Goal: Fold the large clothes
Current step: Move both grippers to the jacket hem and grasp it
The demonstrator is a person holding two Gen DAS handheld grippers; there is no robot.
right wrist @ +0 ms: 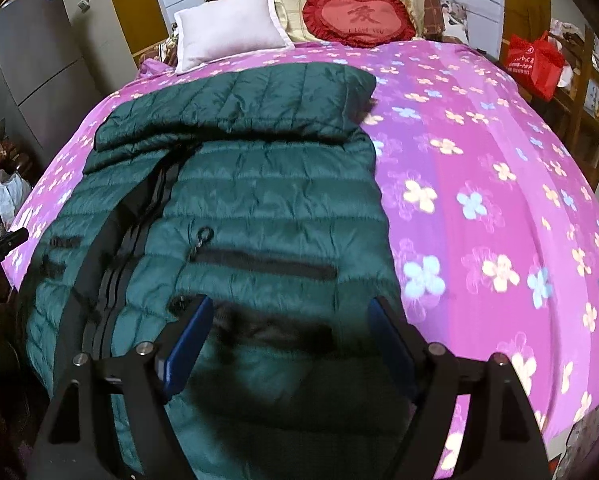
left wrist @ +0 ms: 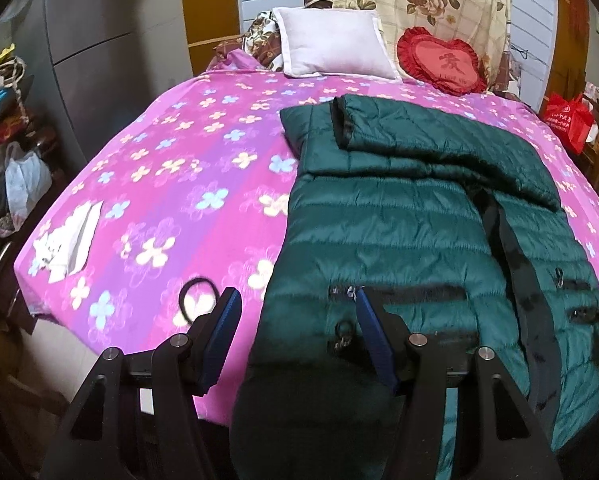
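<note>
A dark green quilted jacket [left wrist: 399, 232] lies front up on the pink flowered bed sheet [left wrist: 171, 184]. Its black zipper runs down the middle, and a sleeve [left wrist: 439, 140] is folded across the top. My left gripper [left wrist: 295, 304] is open above the jacket's lower left corner. One blue pad is over the sheet and the other is beside the pocket zipper [left wrist: 399, 292]. In the right wrist view the jacket [right wrist: 259, 200] fills the left half of the bed. My right gripper [right wrist: 291, 308] is open wide above its lower right part, just below the pocket zipper [right wrist: 267, 264]. Neither gripper pinches any fabric.
A black hair tie [left wrist: 195, 300] and a white folded paper [left wrist: 71, 240] lie on the sheet to the left. A white pillow [left wrist: 335, 44] and a red heart cushion [left wrist: 439, 60] sit at the head of the bed. A red bag [right wrist: 535, 64] stands on the right, and a grey fridge [right wrist: 31, 64] with clutter is on the left.
</note>
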